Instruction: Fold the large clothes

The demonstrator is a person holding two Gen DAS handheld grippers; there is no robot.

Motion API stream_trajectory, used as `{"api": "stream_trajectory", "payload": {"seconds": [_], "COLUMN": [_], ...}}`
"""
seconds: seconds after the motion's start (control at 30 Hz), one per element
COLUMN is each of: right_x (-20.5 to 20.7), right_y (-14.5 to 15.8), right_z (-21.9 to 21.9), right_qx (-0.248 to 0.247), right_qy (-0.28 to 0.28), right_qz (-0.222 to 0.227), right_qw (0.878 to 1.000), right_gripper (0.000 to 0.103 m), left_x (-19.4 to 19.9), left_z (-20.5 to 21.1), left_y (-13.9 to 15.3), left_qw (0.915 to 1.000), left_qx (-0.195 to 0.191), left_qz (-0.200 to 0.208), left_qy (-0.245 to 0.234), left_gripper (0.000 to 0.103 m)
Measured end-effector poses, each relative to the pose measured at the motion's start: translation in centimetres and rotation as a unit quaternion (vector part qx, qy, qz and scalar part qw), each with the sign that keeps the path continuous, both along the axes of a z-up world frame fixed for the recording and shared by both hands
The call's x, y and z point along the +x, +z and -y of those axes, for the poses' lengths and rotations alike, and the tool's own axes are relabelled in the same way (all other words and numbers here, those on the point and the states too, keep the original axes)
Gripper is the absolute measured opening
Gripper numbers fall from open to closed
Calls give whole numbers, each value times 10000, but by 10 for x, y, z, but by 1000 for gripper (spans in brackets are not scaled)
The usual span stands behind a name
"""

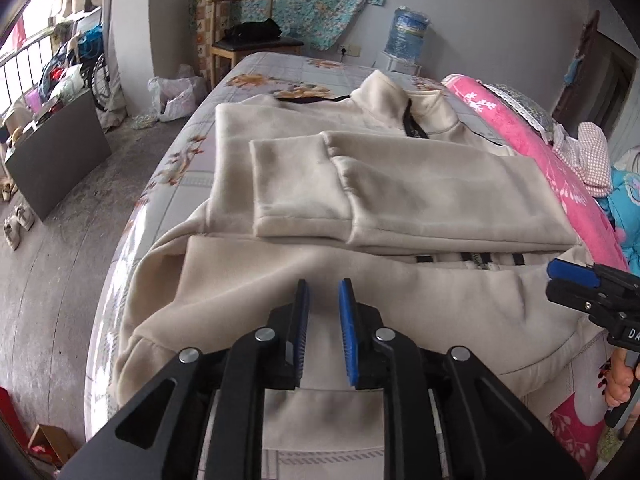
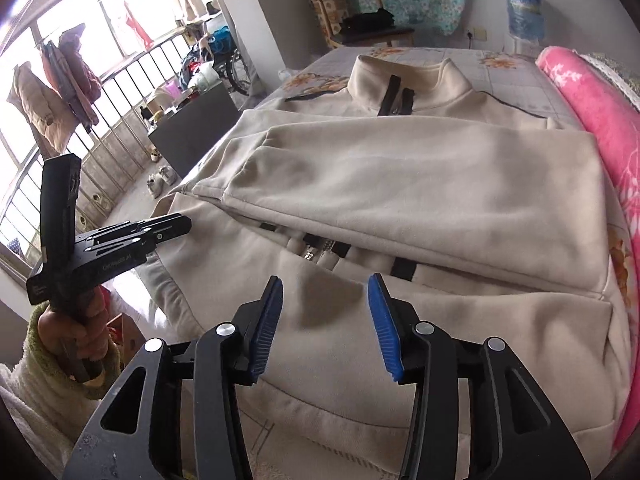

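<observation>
A cream fleece jacket lies front up on the bed, collar at the far end and both sleeves folded across the chest. Its dark zip shows below the sleeves. My left gripper hovers over the jacket's lower left part, open by a narrow gap with nothing between the blue pads. My right gripper hovers over the lower right part, open wider and empty. The right gripper also shows at the right edge of the left wrist view. At the left of the right wrist view is the left gripper, held by a hand in a fluffy sleeve.
The bed has a grey floral sheet. A pink blanket runs along its right side. A wooden chair and a water bottle stand beyond the bed. A dark cabinet and shoes are on the floor to the left.
</observation>
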State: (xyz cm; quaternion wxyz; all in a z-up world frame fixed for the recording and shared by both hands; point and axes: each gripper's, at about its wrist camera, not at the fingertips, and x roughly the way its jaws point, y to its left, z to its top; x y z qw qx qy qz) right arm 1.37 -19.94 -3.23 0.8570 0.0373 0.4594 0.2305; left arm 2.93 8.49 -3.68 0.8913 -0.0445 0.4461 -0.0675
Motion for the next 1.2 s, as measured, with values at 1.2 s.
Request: {"api": "stream_trajectory", "payload": {"seconds": [1.2], "right_x": [-57], "right_y": [-7], "right_z": [112], "right_qx": [-200], "right_qy": [-1000], "right_qz": [237], "right_qw": [9945], "right_gripper": [45], "left_x": [5], "left_z": [-1], "left_y": [2], "left_qw": [9986], "left_qx": [520], "left_qz": [-93], "left_qy": [-80], "left_gripper": [34]}}
